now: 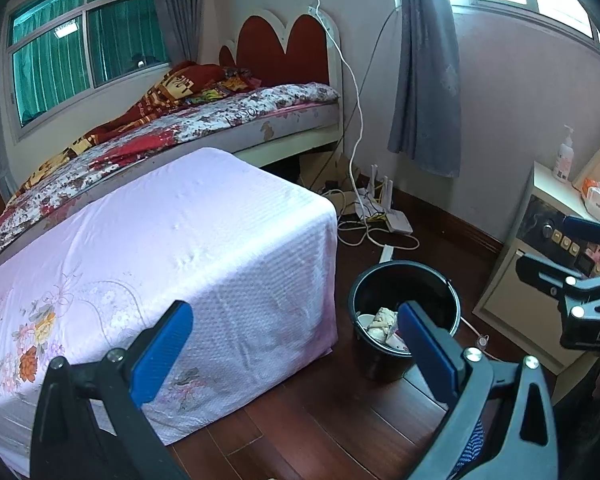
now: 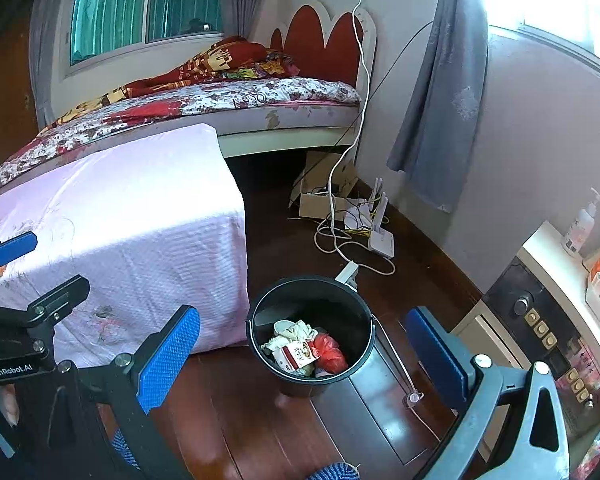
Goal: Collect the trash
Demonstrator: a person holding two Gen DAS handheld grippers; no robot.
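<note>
The bed (image 1: 204,120), floral-sheeted with a scalloped red headboard, fills the back. In front sits the pink quilted cloth-covered bench (image 1: 160,248), boxy and bare. The round black plastic bucket (image 2: 312,336) stands upright on the dark wood floor (image 2: 236,420), mouth up. The right view looks straight in: crumpled paper, a red-and-white wrapper (image 2: 296,354), a red bag (image 2: 329,350). The left view catches only pale scraps. Left hand-held gripper (image 1: 296,344) released, blue ribbed pads wide apart; right hand-held gripper (image 2: 304,352) likewise released, holding nothing, above the bucket.
</note>
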